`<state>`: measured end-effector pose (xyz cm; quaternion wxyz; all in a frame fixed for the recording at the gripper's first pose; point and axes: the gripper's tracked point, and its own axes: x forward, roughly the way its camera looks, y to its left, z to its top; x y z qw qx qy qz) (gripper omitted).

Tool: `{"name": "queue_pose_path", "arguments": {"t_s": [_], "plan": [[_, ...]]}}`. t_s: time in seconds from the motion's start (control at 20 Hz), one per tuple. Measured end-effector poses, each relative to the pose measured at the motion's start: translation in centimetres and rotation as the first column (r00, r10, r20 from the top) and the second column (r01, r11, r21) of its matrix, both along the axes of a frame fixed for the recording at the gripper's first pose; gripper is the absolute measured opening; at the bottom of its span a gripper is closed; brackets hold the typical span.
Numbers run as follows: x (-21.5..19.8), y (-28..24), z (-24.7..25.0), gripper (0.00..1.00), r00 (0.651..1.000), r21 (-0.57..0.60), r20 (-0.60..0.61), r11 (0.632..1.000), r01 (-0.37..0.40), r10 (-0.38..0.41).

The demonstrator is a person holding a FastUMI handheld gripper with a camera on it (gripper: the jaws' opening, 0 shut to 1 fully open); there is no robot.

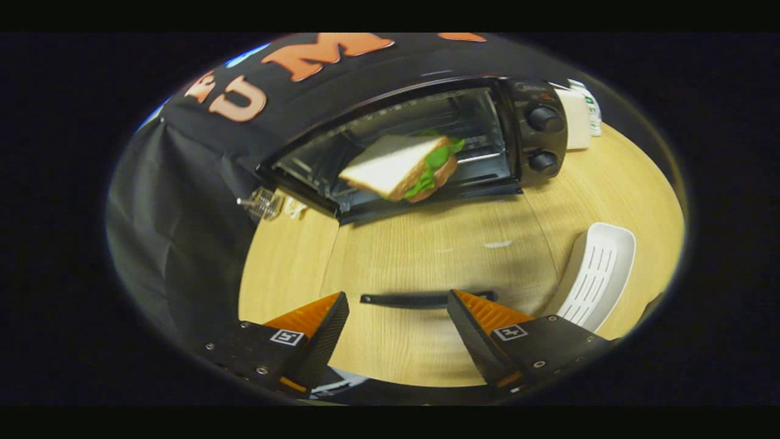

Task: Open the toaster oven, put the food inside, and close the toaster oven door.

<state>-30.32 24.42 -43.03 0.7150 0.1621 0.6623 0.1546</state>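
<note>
The black toaster oven (pixel 536 140) stands at the back of the wooden table with its glass door (pixel 439 250) folded down flat toward me. A sandwich (pixel 402 164) of white bread with green lettuce rests tilted in the oven's mouth, one corner reaching past the front edge. The door's black handle (pixel 420 299) lies just ahead of my fingers, spanning the gap between them. My gripper (pixel 397 296) is open, with nothing between its fingers and nothing touching them.
A white slotted tray (pixel 594 274) lies on the table (pixel 615 183) to the right of the door. A white box (pixel 576 116) and a container stand beside the oven's knobs. A small clear glass object (pixel 265 202) sits left of the oven by the black cloth wall.
</note>
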Motion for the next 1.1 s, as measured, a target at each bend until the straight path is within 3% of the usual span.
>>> {"name": "queue_pose_path", "arguments": {"t_s": [0.2,0.65,1.1], "plan": [[-3.0,-1.0,-1.7,0.97,0.994,-0.098,-0.02,0.989,-0.107,0.106],[-2.9,-2.8,-5.8,0.97,0.978,-0.273,0.024,0.943,-0.191,0.205],[-0.9,-2.5,-3.3,0.95,0.978,-0.301,0.104,0.943,-0.144,0.183]]}}
